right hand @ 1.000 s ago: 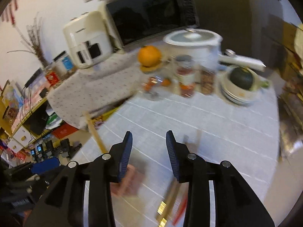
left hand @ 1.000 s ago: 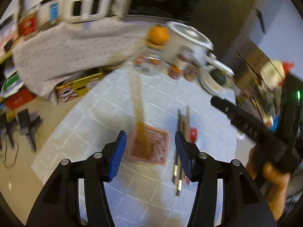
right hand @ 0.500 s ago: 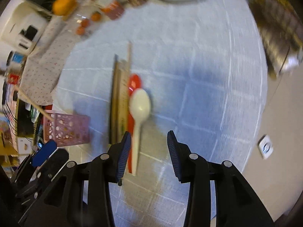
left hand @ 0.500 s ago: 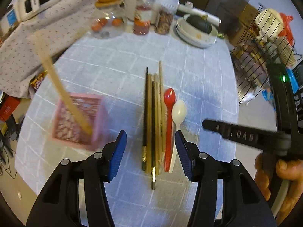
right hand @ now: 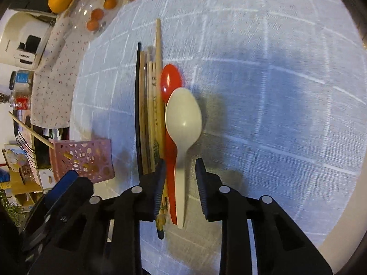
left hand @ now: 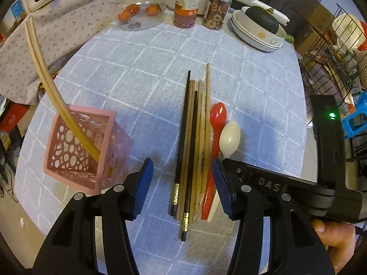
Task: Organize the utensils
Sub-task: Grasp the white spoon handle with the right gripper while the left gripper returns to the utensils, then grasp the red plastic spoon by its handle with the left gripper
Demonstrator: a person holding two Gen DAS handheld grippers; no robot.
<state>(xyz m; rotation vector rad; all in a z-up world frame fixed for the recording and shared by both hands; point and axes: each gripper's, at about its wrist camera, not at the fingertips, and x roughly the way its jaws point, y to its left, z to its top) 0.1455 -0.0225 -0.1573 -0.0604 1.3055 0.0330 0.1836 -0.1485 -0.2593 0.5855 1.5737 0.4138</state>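
Several chopsticks (left hand: 190, 149), wooden and black, lie side by side on the checked tablecloth. Right of them lie a red spoon (left hand: 218, 116) and a white spoon (left hand: 229, 137). A pink perforated basket (left hand: 80, 151) at the left holds two wooden chopsticks (left hand: 45, 73). My left gripper (left hand: 182, 183) is open above the chopsticks' near ends. My right gripper (right hand: 180, 178) straddles the handles of the white spoon (right hand: 183, 114) and red spoon (right hand: 170, 80). Its jaws are closing, and a gap still shows beside the white handle.
At the table's far edge stand a glass jar of oranges (left hand: 140, 11), two food jars (left hand: 188, 2) and stacked bowls with a dark squash (left hand: 259, 27). A wire rack (left hand: 332, 52) is at the right, a floral cloth (left hand: 57, 29) at the left.
Both grippers have dropped and tilted down from the counter toward the utensils. The right gripper has come low over the spoons and its jaws have narrowed around their handles.
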